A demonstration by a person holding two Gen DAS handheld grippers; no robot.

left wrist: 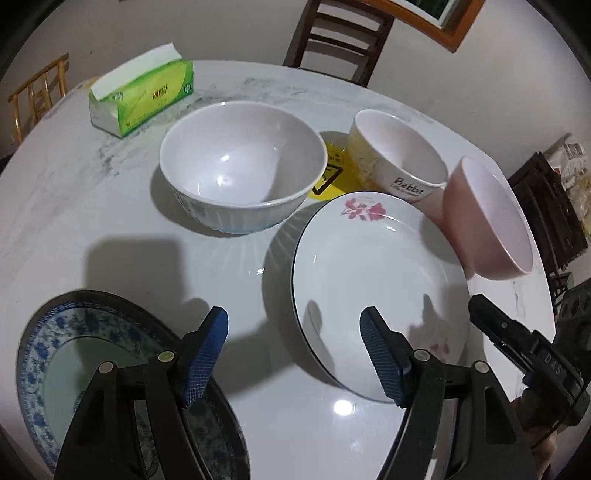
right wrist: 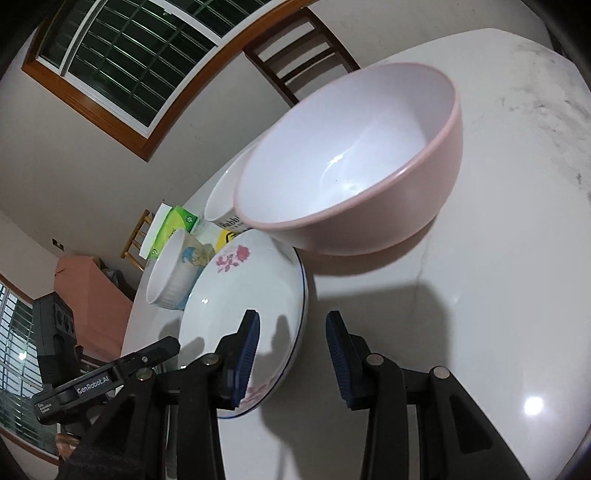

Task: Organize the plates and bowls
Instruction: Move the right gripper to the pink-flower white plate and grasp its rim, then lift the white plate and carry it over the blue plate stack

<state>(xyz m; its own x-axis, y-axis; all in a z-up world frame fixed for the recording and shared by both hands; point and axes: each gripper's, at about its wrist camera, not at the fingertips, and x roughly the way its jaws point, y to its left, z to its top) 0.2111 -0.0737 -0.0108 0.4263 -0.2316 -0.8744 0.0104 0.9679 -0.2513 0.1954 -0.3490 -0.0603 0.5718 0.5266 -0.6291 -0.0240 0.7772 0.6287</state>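
Observation:
A white plate with pink flowers (left wrist: 373,273) lies on the white table, also in the right wrist view (right wrist: 243,310). A blue-patterned plate (left wrist: 74,354) lies at the near left. A large white ribbed bowl (left wrist: 240,166), a yellow "Rabbit" bowl (left wrist: 399,158) and a pink bowl (left wrist: 487,218) stand behind; the pink bowl (right wrist: 354,162) sits just beyond the flower plate. My left gripper (left wrist: 295,350) is open and empty, straddling the flower plate's left rim. My right gripper (right wrist: 293,354) is open, its jaws on either side of the flower plate's right rim.
A green tissue box (left wrist: 144,96) stands at the table's far left, and a yellow sticker (left wrist: 332,173) lies between the bowls. A dark wooden chair (left wrist: 340,33) stands behind the table. The table edge (left wrist: 532,302) runs close on the right.

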